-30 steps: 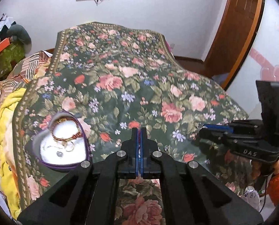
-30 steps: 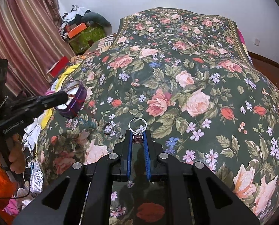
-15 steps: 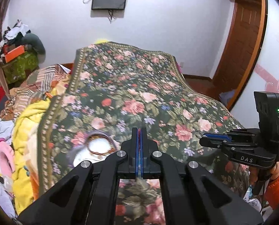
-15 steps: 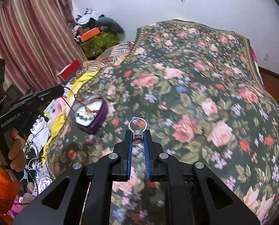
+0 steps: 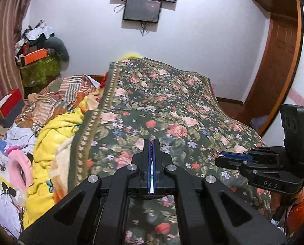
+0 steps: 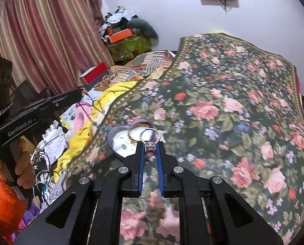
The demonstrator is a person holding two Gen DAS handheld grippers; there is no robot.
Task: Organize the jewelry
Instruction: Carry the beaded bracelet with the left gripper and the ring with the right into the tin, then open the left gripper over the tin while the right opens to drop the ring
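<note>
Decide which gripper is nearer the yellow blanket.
Left. The left gripper, pinching a cord, is beside the blanket; the right gripper, holding a ring, is beyond it over the bedspread.

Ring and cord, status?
Right gripper shut on ring. Left gripper shut on red cord. Heart box below ring, nothing in the way.
</note>
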